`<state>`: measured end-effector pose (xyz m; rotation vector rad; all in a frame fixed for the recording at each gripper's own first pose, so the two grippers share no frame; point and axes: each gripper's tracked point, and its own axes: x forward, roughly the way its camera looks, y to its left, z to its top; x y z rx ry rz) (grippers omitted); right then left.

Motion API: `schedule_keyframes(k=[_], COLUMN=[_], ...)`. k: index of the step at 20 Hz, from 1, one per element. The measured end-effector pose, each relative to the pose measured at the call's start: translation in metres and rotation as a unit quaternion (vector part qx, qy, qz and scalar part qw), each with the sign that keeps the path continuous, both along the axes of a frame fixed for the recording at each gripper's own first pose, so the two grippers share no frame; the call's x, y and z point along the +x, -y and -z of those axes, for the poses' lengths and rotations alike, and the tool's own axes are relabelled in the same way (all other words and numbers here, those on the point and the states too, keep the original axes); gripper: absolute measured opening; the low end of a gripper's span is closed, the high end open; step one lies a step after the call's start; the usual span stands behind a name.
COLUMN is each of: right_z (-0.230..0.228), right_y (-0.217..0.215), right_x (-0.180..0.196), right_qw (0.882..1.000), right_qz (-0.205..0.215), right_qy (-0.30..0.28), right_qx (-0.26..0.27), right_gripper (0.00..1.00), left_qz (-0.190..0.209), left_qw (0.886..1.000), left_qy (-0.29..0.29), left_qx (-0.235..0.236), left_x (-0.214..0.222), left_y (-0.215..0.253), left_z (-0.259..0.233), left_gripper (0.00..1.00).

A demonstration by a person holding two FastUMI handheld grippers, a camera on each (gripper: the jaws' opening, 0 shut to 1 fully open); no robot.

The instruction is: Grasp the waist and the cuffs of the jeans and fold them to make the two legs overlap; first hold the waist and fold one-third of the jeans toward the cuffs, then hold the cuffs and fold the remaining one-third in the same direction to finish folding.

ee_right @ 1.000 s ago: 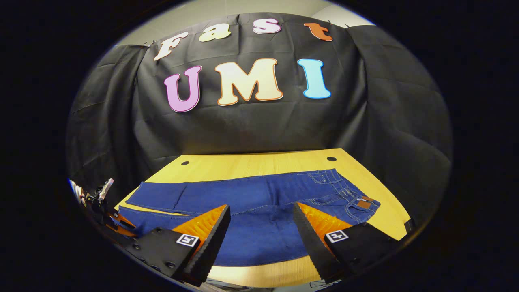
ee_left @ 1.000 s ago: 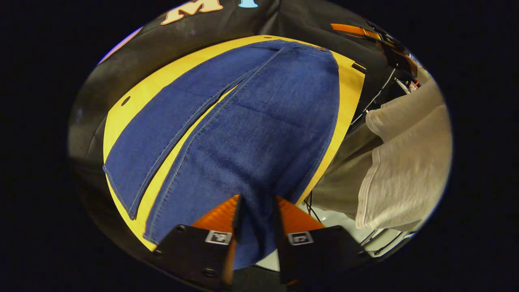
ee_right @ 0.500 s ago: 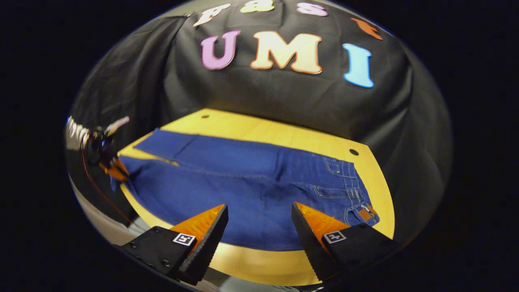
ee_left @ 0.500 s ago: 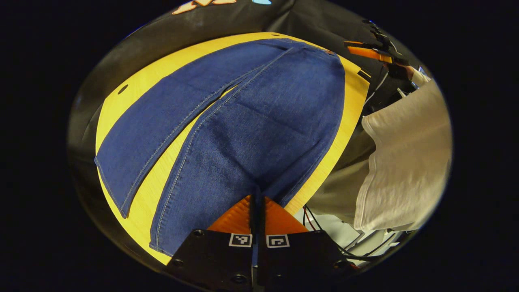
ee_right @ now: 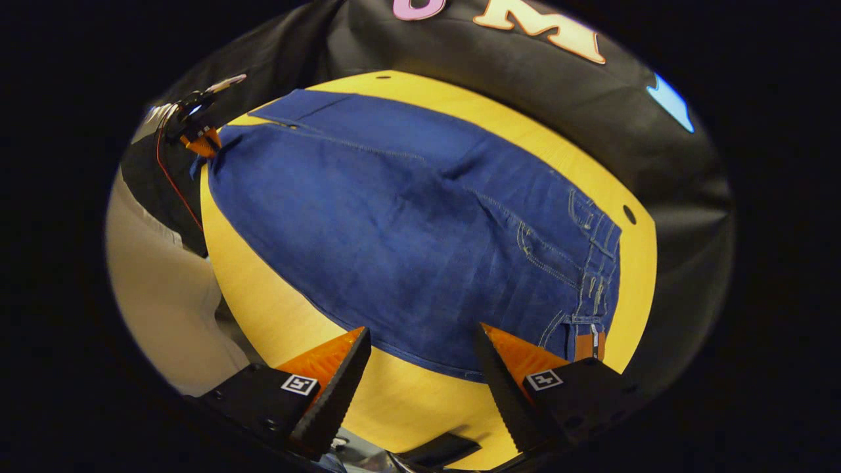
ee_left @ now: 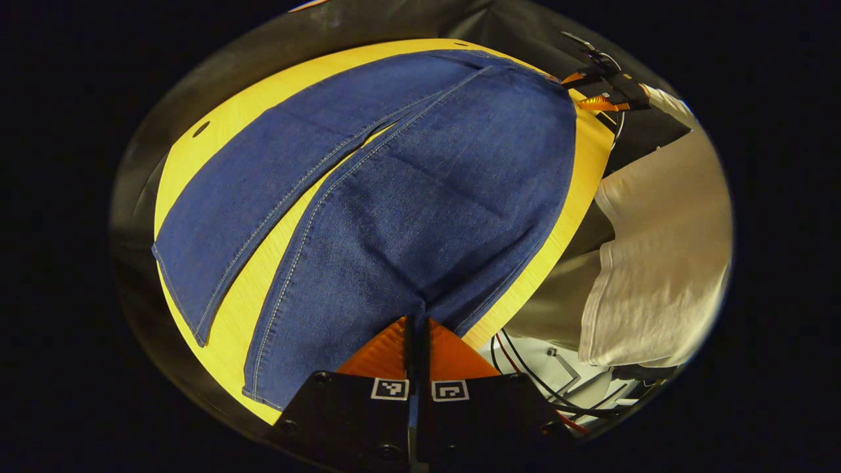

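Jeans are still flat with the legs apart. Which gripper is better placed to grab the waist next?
Right. The right gripper is open above the table edge beside the waist of the jeans. The left gripper is at the far end, shut on the near leg's cuff.

Dark blue jeans [ee_left: 420, 190] lie spread flat across the yellow worktop [ee_right: 387, 401], legs side by side with a narrow gap between them. The waist [ee_right: 594, 263], with belt loops and a brown patch, lies near one end edge, and one cuff [ee_left: 414, 309] is pinched at the opposite edge.
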<state>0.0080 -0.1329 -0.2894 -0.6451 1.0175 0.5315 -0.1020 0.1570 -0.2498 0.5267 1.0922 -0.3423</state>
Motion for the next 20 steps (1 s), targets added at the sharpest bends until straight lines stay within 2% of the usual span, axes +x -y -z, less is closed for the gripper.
schedule_keyframes(k=[7, 10, 12, 14, 16, 18, 19, 20], right_z=[0.021, 0.023, 0.022, 0.021, 0.020, 0.014, 0.010, 0.006], right_y=[0.012, 0.014, 0.016, 0.016, 0.015, 0.012, 0.013, 0.015], right_x=[0.001, 0.002, 0.002, 0.007, 0.014, 0.024, 0.031, 0.037], right_qw=[0.998, 0.998, 0.998, 0.998, 0.998, 0.998, 0.998, 0.998], right_qz=[-0.017, -0.030, -0.024, -0.017, -0.031, -0.051, -0.057, -0.052], right_qy=[-0.064, -0.059, -0.060, -0.060, -0.053, -0.041, -0.033, -0.025], right_qx=[-0.007, -0.004, -0.006, -0.008, -0.003, 0.006, 0.004, 0.002], right_gripper=[0.99, 0.97, 0.98, 0.87, 0.68, 0.47, 0.29, 0.21], left_qz=[-0.009, -0.009, -0.019, -0.029, -0.032, -0.032, -0.029, -0.026], left_qw=[1.000, 1.000, 1.000, 0.999, 0.999, 0.999, 1.000, 1.000], left_qy=[-0.015, -0.015, -0.014, -0.015, -0.014, -0.009, -0.004, 0.001], left_qx=[0.013, 0.012, 0.008, 0.005, 0.003, 0.000, 0.003, 0.008], left_x=[0.001, 0.002, 0.002, 0.001, 0.002, 0.001, 0.001, 0.002], left_y=[0.001, 0.000, -0.001, -0.001, -0.001, 0.000, 0.000, -0.001], left_z=[0.000, 0.002, 0.001, 0.000, 0.002, -0.001, -0.001, 0.001], left_gripper=[0.00, 0.00, 0.00, 0.00, 0.00, 0.00, 0.00, 0.00])
